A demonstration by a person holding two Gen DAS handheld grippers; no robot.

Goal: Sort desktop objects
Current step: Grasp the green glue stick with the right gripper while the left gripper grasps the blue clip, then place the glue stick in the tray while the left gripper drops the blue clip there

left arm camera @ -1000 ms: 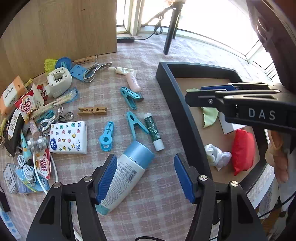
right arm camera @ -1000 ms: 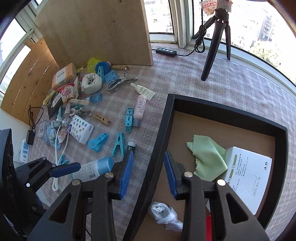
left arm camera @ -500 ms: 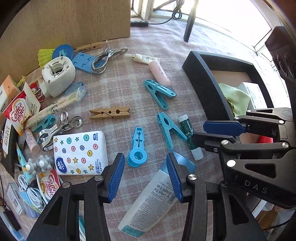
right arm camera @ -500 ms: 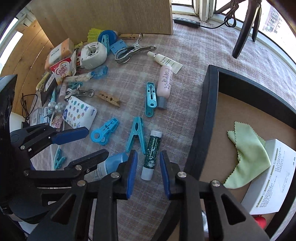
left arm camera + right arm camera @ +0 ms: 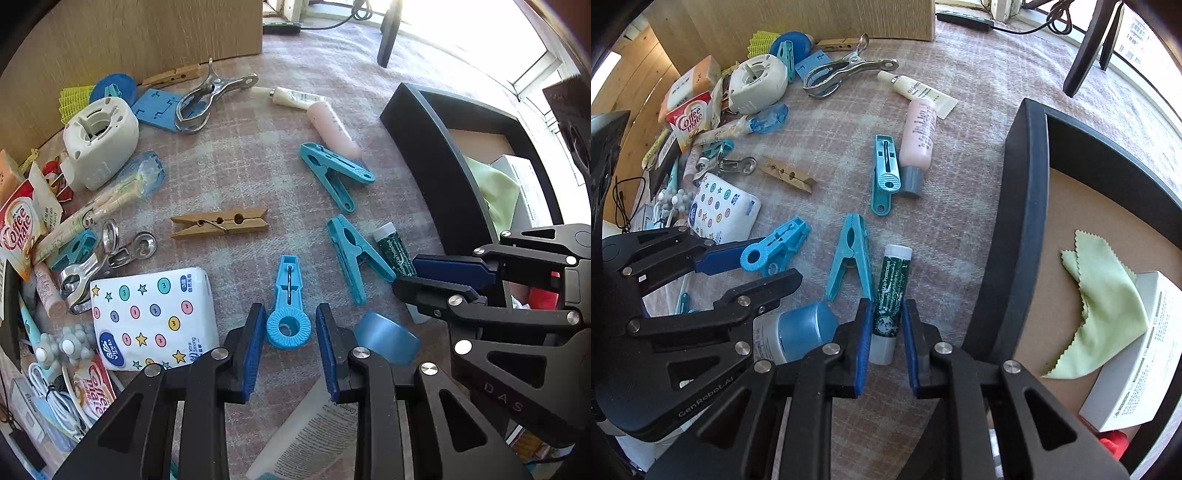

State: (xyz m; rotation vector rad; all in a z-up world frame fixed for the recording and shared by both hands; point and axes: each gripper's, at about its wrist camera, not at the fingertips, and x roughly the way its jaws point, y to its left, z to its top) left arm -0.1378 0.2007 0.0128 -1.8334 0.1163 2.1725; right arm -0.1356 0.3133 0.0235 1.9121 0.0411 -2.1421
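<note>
Both grippers point steeply down at the checked cloth (image 5: 236, 155), jaws just closing. Left gripper (image 5: 290, 345) brackets the ring end of a bright blue clip (image 5: 288, 306); its pads stand just beside the ring with slim gaps either side, so nothing is clamped yet. Right gripper (image 5: 884, 345) straddles the lower end of a green lip balm tube (image 5: 891, 295), near its white cap (the pads look very close, though whether they press I cannot tell). From the balm, a teal clothespin (image 5: 849, 258) lies just beside it at nine o'clock, and the black tray (image 5: 1023, 221) stands at three o'clock, holding a green cloth (image 5: 1104, 314) and a white box (image 5: 1137, 373). A wooden clothespin (image 5: 219, 223) lies at eleven o'clock from the blue clip.
</note>
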